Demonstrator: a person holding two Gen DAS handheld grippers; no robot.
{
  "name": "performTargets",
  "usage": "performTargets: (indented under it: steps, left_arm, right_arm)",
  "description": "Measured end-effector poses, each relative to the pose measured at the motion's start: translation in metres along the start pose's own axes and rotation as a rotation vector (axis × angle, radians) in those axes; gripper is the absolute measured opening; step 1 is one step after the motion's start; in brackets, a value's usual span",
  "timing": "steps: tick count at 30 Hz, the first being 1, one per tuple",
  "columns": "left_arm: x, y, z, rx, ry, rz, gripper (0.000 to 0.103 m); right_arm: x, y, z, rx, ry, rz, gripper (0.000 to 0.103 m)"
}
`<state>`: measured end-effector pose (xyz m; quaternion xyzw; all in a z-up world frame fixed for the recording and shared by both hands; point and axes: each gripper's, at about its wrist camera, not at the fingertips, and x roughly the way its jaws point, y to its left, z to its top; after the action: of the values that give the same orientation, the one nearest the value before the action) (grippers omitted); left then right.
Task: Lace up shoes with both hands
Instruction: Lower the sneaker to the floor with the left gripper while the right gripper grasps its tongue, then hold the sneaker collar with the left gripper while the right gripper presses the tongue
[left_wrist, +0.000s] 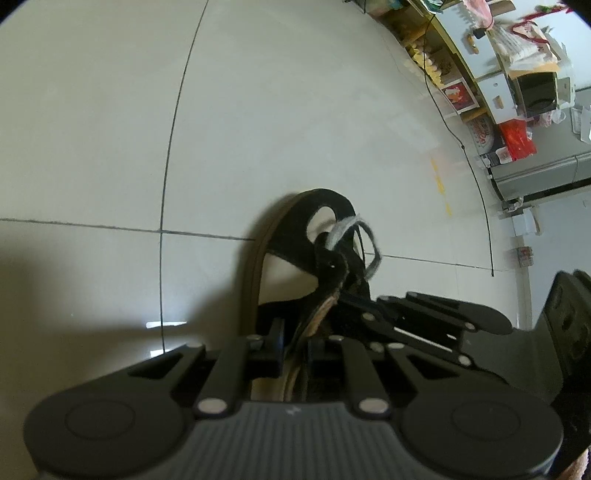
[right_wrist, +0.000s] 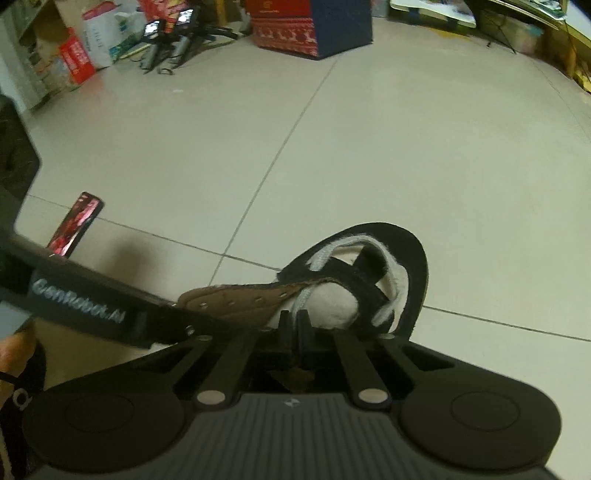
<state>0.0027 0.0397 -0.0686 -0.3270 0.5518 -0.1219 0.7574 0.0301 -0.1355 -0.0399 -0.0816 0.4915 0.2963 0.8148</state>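
Right wrist view: a black-and-cream suede shoe (right_wrist: 369, 280) lies on the pale tiled floor (right_wrist: 406, 147), its grey lace (right_wrist: 301, 301) pinched in the closed right gripper (right_wrist: 293, 325). At nine o'clock, the brown eyelet flap (right_wrist: 236, 299) is clamped by the narrow left gripper (left_wrist: 295, 349). Lace-pulling is judged under way; threading the next eyelet is called for.

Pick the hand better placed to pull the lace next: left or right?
Right, probably. The right gripper is shut on the grey lace, while the left gripper pins the eyelet flap.
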Motion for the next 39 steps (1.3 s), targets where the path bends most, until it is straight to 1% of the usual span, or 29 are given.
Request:
performTargets:
  steps: [8,11,15,16,17,18,20,22,24,27,28,31,34,36,38,39]
  left_arm:
    - [0.001,0.002,0.001,-0.002,-0.001,0.001,0.012]
    - [0.002,0.003,0.001,-0.002,0.001,-0.001,0.012]
    - [0.002,0.004,0.001,0.000,0.002,-0.002,0.013]
    - [0.002,0.004,0.002,0.002,0.004,-0.004,0.014]
    - [0.002,0.004,0.002,0.006,0.009,-0.006,0.014]
    - [0.002,0.004,0.003,0.011,0.013,-0.008,0.015]
    - [0.002,0.003,0.005,0.029,0.025,-0.005,0.015]
    - [0.002,-0.001,0.005,0.063,0.037,0.005,0.016]
    - [0.001,-0.006,0.005,0.108,0.048,0.020,0.017]
    - [0.002,-0.012,0.007,0.146,0.063,0.038,0.018]
    - [0.003,-0.014,0.007,0.152,0.066,0.043,0.018]
    - [0.004,-0.017,0.009,0.165,0.076,0.052,0.018]
    - [0.004,-0.019,0.011,0.165,0.083,0.061,0.018]
    - [0.005,-0.021,0.011,0.171,0.086,0.072,0.018]
    - [0.004,-0.023,0.010,0.176,0.084,0.083,0.018]
    - [0.004,-0.022,0.010,0.173,0.083,0.086,0.018]
  right_arm:
    - [-0.009,0.003,-0.003,-0.032,0.010,0.059,0.003]
    - [-0.010,0.009,-0.005,-0.060,0.012,0.047,0.003]
    - [-0.013,0.013,-0.002,-0.057,0.006,0.032,0.004]
    - [-0.016,0.013,-0.003,-0.051,0.002,0.032,0.007]
    - [-0.023,0.011,-0.004,-0.034,-0.009,0.043,0.008]
    - [-0.030,0.009,-0.005,-0.017,-0.020,0.055,0.010]
    - [-0.046,0.006,-0.009,0.007,-0.057,0.061,0.039]
    - [-0.064,0.004,-0.016,0.024,-0.100,0.058,0.040]
    - [-0.076,-0.001,-0.024,0.051,-0.112,0.061,0.040]
    - [-0.087,0.002,-0.033,0.053,-0.117,0.074,0.038]
    - [-0.090,0.006,-0.035,0.044,-0.118,0.084,0.036]
    - [-0.088,0.022,-0.038,0.008,-0.095,0.106,0.036]
    - [-0.076,0.036,-0.038,-0.025,-0.057,0.045,0.036]
    - [-0.066,0.044,-0.035,-0.053,-0.038,-0.045,0.036]
    - [-0.057,0.050,-0.033,-0.072,-0.013,-0.124,0.025]
    - [-0.053,0.052,-0.032,-0.078,0.001,-0.160,0.023]
